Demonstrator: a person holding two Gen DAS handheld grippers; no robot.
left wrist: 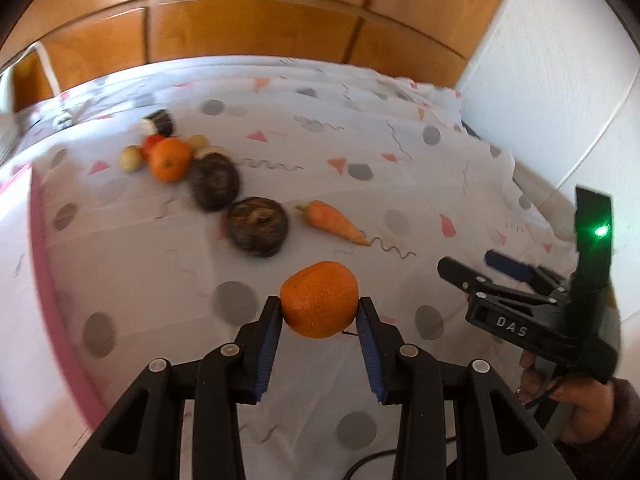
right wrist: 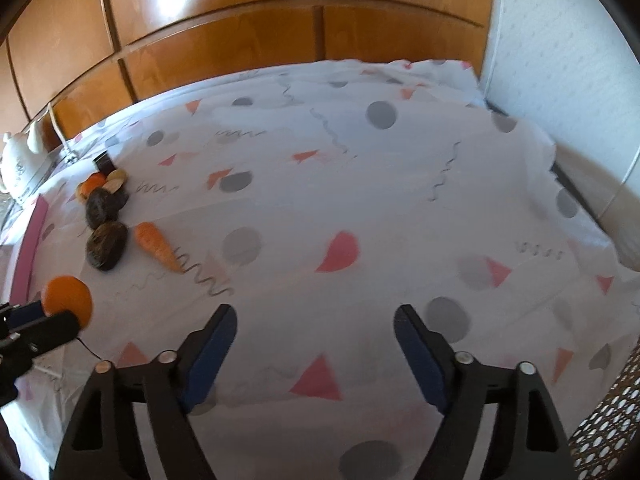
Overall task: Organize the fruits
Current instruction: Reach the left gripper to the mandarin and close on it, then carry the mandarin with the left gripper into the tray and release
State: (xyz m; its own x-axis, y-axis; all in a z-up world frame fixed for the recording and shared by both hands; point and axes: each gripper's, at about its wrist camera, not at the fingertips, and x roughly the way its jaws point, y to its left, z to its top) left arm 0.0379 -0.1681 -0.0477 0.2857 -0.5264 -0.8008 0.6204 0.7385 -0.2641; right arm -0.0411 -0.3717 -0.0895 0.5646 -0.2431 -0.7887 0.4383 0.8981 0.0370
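Slippage worries me: my left hand-held gripper pinches the round orange by pad tips above the bed, my right hand-held gripper gaping empty, so a jolt drops it.

A patterned white bedsheet lies below wooden cabinet doors, beside a white wall.
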